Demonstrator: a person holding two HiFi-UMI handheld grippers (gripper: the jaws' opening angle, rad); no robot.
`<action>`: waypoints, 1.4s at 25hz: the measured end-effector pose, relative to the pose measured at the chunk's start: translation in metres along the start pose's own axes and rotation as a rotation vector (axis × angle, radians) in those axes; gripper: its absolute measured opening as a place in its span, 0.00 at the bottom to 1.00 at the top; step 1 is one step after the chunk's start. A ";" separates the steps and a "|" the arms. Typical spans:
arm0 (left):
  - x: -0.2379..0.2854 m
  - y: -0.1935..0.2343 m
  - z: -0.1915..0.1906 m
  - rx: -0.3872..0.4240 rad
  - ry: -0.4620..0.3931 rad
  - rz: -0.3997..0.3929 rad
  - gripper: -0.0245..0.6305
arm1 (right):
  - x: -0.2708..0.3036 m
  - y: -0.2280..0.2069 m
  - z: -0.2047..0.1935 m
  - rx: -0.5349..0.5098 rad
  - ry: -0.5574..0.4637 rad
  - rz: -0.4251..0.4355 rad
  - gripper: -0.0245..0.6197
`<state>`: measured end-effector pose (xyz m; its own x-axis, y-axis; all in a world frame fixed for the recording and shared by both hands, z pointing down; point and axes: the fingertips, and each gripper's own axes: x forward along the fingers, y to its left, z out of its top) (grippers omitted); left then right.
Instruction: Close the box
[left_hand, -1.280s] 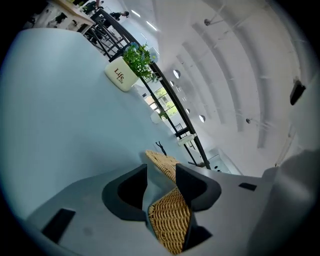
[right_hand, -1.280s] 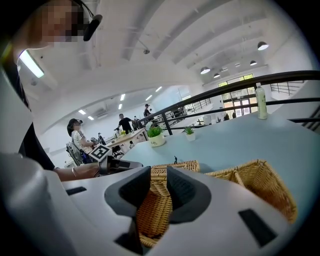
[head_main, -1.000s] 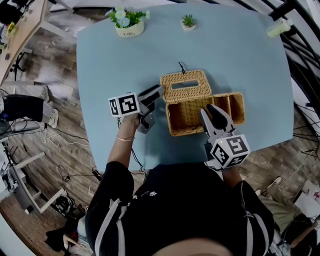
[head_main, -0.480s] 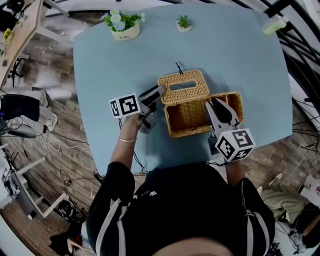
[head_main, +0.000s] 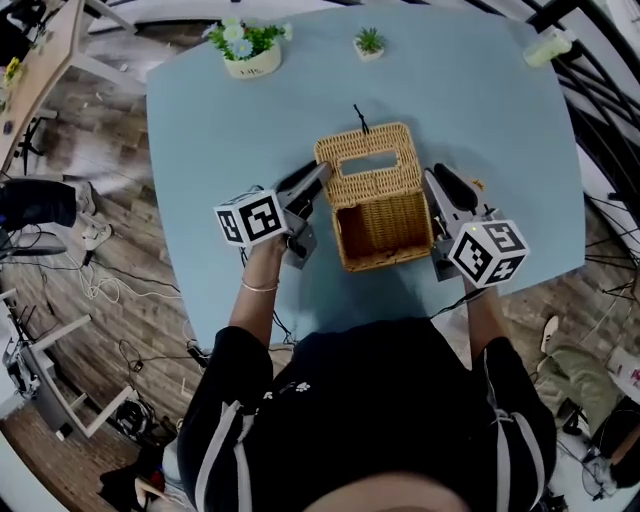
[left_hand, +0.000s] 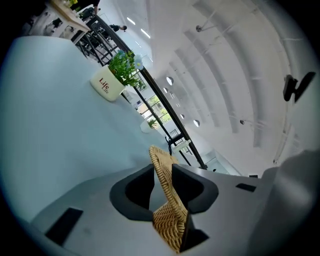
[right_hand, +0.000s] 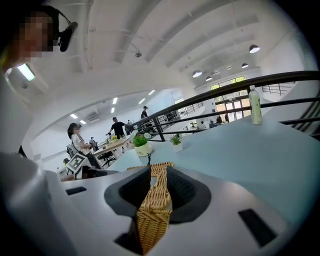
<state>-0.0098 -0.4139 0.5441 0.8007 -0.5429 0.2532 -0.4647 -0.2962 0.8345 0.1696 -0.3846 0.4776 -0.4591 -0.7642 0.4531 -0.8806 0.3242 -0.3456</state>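
Observation:
A wicker box (head_main: 378, 262) stands open in the middle of the blue table (head_main: 490, 110). Its slotted lid panel (head_main: 365, 165) lies folded back on the far side. My left gripper (head_main: 315, 182) is at that panel's left edge. In the left gripper view the wicker edge (left_hand: 167, 200) runs between the closing jaws of the left gripper (left_hand: 165, 175), with a gap still on one side. My right gripper (head_main: 440, 182) is shut on the box's right side flap (right_hand: 155, 200) and holds it upright against the box. In the right gripper view the right gripper (right_hand: 157, 185) pinches the flap.
A white pot of flowers (head_main: 245, 48), a small green plant (head_main: 370, 42) and a pale bottle (head_main: 555, 48) stand along the table's far edge. Black railings run past the table's right side. The near table edge is close behind both grippers.
The right flap, which lay flat to the right of the box, has been swung up against the box by my right gripper. The left gripper has stayed at the lid's left edge.

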 end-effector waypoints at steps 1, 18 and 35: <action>-0.002 -0.004 0.002 0.027 -0.009 0.003 0.21 | 0.002 -0.001 0.002 0.006 0.000 0.011 0.19; -0.026 -0.060 0.012 0.335 -0.137 -0.006 0.19 | 0.017 0.007 0.031 -0.081 -0.034 0.108 0.20; -0.045 -0.086 -0.006 0.611 -0.200 -0.018 0.17 | -0.008 0.022 0.031 -0.140 -0.047 0.177 0.17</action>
<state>-0.0033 -0.3589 0.4639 0.7517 -0.6524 0.0965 -0.6310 -0.6687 0.3933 0.1578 -0.3886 0.4408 -0.6047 -0.7129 0.3552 -0.7961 0.5269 -0.2977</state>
